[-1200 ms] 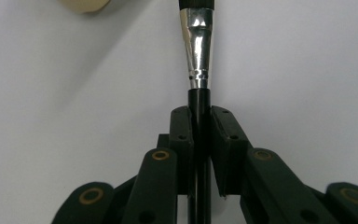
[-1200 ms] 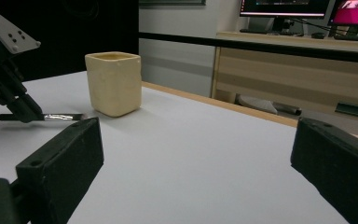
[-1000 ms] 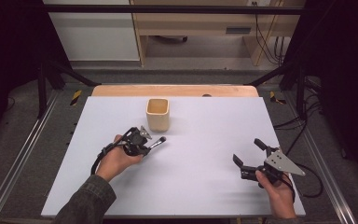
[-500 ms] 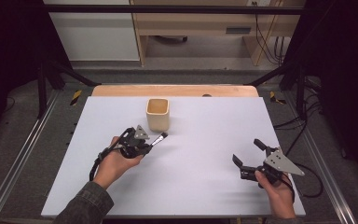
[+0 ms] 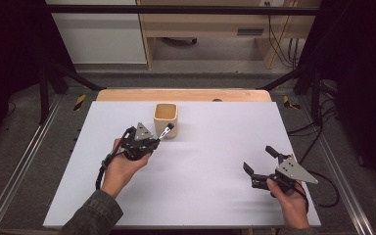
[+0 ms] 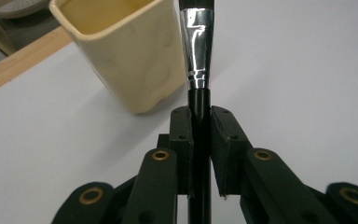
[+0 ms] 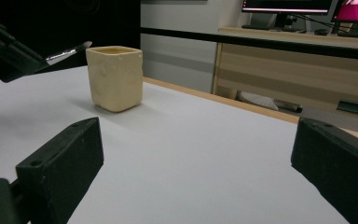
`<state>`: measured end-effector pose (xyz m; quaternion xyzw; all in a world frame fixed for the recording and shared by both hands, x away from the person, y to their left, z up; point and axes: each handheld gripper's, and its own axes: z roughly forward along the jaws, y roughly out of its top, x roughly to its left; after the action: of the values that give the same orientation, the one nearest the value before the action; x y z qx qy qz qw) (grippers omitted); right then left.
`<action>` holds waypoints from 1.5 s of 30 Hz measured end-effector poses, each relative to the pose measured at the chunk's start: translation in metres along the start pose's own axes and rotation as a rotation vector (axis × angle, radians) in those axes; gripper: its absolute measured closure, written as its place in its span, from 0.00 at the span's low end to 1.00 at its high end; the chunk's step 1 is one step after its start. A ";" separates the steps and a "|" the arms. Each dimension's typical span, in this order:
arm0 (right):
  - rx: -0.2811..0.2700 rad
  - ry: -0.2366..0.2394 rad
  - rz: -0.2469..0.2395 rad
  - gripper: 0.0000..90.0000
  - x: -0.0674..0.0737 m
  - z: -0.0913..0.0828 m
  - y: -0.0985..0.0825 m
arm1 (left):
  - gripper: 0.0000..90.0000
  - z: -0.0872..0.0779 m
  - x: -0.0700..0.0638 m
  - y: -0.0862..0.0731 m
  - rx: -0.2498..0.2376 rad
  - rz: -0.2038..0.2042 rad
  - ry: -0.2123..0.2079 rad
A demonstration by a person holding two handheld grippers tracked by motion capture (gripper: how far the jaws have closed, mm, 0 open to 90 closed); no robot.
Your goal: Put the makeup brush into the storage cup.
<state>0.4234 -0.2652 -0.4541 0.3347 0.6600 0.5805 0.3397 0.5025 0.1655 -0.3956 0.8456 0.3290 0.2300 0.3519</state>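
- Black-handled, with a silver ferrule, the brush shows close in the left gripper view, clamped between the left gripper's jaws; from the high view we see only its small tip at upper centre.
- Just beside it stands a cream cup.
- At lower right, the right gripper gapes, holding nothing.
- Everything sits over a white table; a wooden desk lies beyond.

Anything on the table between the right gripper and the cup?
Nothing: the high view shows bare white table between the right gripper and the cup.
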 end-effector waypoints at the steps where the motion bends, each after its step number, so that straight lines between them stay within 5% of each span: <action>1: 0.000 0.000 0.000 0.03 0.000 0.000 0.000 | 0.88 0.000 0.000 0.000 0.000 0.000 0.000; 45: 0.000 0.000 0.000 0.03 -0.001 0.000 0.000 | 0.88 -0.007 -0.002 0.015 -0.151 -0.044 0.073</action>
<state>0.4234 -0.2659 -0.4540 0.3348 0.6601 0.5805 0.3394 0.5028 0.1593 -0.3804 0.8002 0.3419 0.2771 0.4075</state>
